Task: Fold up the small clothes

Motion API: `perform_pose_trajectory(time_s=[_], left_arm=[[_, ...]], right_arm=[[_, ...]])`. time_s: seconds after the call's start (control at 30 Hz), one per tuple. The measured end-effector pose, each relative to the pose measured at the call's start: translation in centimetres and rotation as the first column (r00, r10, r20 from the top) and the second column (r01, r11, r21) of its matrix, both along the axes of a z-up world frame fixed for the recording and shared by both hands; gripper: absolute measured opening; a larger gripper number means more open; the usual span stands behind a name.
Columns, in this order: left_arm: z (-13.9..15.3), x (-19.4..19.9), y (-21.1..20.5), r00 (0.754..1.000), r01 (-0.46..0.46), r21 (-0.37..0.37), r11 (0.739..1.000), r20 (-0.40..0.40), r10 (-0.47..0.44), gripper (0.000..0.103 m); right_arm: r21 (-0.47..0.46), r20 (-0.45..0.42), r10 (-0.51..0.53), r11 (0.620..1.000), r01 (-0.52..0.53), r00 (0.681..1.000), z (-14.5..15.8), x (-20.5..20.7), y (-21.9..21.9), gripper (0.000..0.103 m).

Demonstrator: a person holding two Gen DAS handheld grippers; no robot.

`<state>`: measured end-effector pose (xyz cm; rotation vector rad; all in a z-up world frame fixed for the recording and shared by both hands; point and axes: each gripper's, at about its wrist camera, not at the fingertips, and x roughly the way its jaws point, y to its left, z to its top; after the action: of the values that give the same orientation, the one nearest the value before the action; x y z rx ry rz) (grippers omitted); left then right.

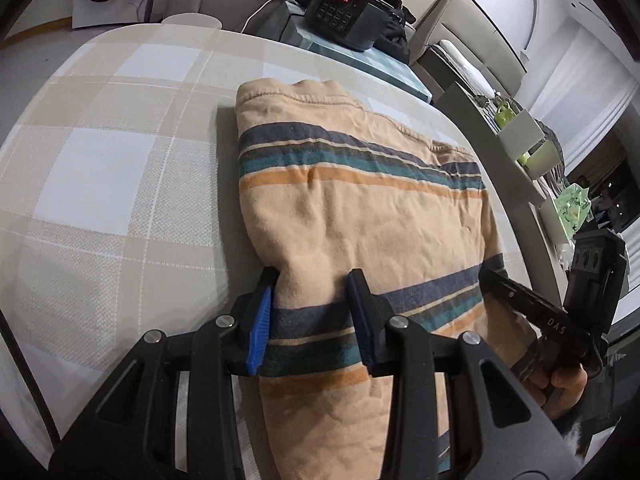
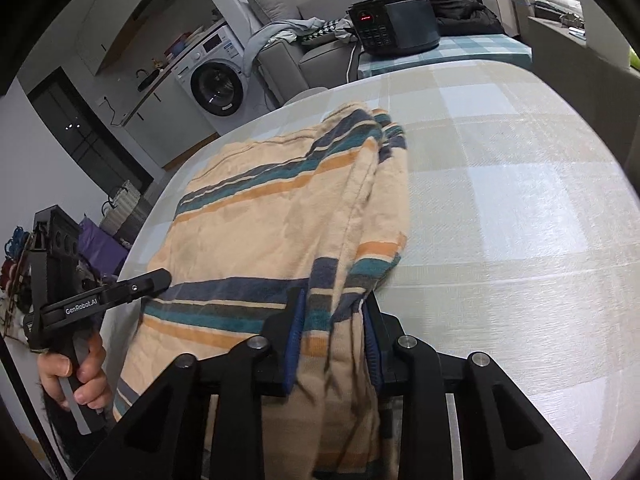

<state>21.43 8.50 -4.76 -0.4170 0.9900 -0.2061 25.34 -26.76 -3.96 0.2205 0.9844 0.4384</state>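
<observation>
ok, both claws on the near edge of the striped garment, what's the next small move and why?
Probably carry that edge forward over the far hem: the left claw and right claw each pinch the striped garment, which lies long on the checked tablecloth.

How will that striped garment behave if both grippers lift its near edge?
Probably floppy: the striped garment creases and bunches between the left gripper and right gripper. It likely drags rather than slides on the woven tablecloth. Stacked layers may slip apart.

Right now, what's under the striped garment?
The striped garment lies on the checked tablecloth, near edge pinched by the left gripper and right gripper. Anything beneath its folded layers is covered.
</observation>
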Motion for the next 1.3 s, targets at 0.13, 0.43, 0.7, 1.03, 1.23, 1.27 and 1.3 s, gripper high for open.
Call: perform_pose_trajectory(time_s=[0.13,0.43,0.7,1.03,1.23,1.27,1.3], left_arm=[[1.4,-2.1,0.9,0.999,-0.028,0.027,0.999,0.035,0.027,0.031],[5.0,-11.9,-3.0,0.986,0.055,0.053,0.997,0.154,-0.062,0.043],[3.1,-15.9,-5.2,0.985,0.073,0.172,0.982,0.144,-0.098,0.045],[7.9,-21.8,-6.0,0.865,-0.097,0.278,0.956,0.499,-0.057,0.102],[7.0,-22.1,-6.6,0.856,-0.127,0.299,0.946,0.515,-0.047,0.102],[6.6,-22.0,-6.5,0.858,-0.132,0.286,0.949,0.512,-0.035,0.102],[6.4,-21.9,-6.3,0.859,-0.139,0.274,0.952,0.512,-0.022,0.102]], right_arm=[[-0.011,0.023,0.000,1.000,0.001,1.000,1.6,-2.3,-1.6,0.032],[-0.113,0.115,0.160,0.983,-0.147,0.980,3.5,-11.2,-0.5,0.036],[-0.216,0.201,0.102,0.975,-0.057,0.974,2.8,-13.6,-3.3,0.037],[-0.101,0.461,0.150,0.988,-0.116,0.875,7.5,-16.8,-2.7,0.103],[-0.109,0.532,0.157,0.987,-0.117,0.832,6.8,-17.7,-2.2,0.103],[-0.102,0.534,0.151,0.988,-0.114,0.832,6.7,-17.8,-2.3,0.103],[-0.095,0.535,0.146,0.989,-0.113,0.832,6.4,-17.8,-2.4,0.103]])
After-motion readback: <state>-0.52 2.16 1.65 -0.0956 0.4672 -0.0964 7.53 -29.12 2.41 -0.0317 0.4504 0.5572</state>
